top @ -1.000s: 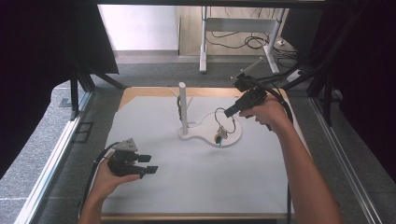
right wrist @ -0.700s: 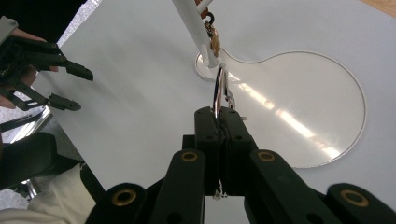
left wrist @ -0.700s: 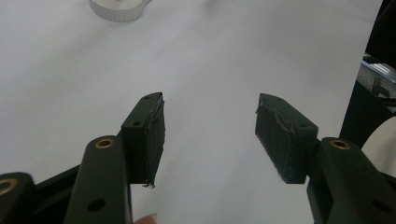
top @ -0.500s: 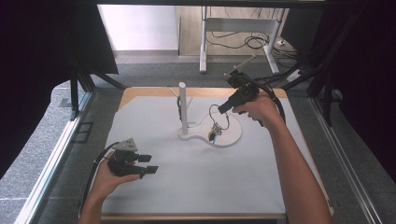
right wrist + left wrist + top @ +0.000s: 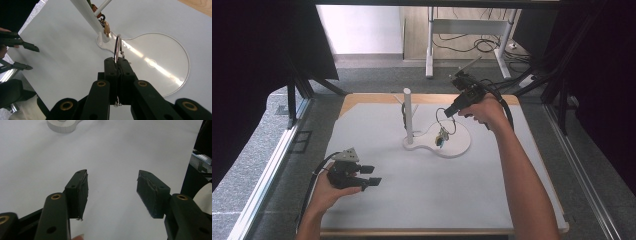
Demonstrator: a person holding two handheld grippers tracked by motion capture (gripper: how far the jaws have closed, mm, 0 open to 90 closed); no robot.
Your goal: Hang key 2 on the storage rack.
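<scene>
My right gripper (image 5: pixel 448 113) (image 5: pixel 117 62) is shut on a metal key ring (image 5: pixel 446 121) (image 5: pixel 118 47). A small bunch of keys (image 5: pixel 441 138) dangles from the ring just above the white stand base (image 5: pixel 460 145) (image 5: pixel 160 62). The stand's white post (image 5: pixel 408 114) (image 5: pixel 85 11) rises to the left of the ring, and another small keychain (image 5: pixel 104 23) hangs on its hook. My left gripper (image 5: pixel 371 175) (image 5: pixel 112 187) rests open near the front left of the mat, nothing between its pads. It appears at the left edge of the right gripper view (image 5: pixel 30 58).
A white mat (image 5: pixel 427 195) covers the wooden table (image 5: pixel 377 98). The near end of the stand base (image 5: pixel 62 125) lies far ahead of the left jaws. Dark curtains, a metal rail (image 5: pixel 272 165) and floor cables (image 5: pixel 472 46) surround the table.
The right gripper has carried the key ring slightly left toward the post and a little higher, so the keys hang off the base. The left gripper has stayed put.
</scene>
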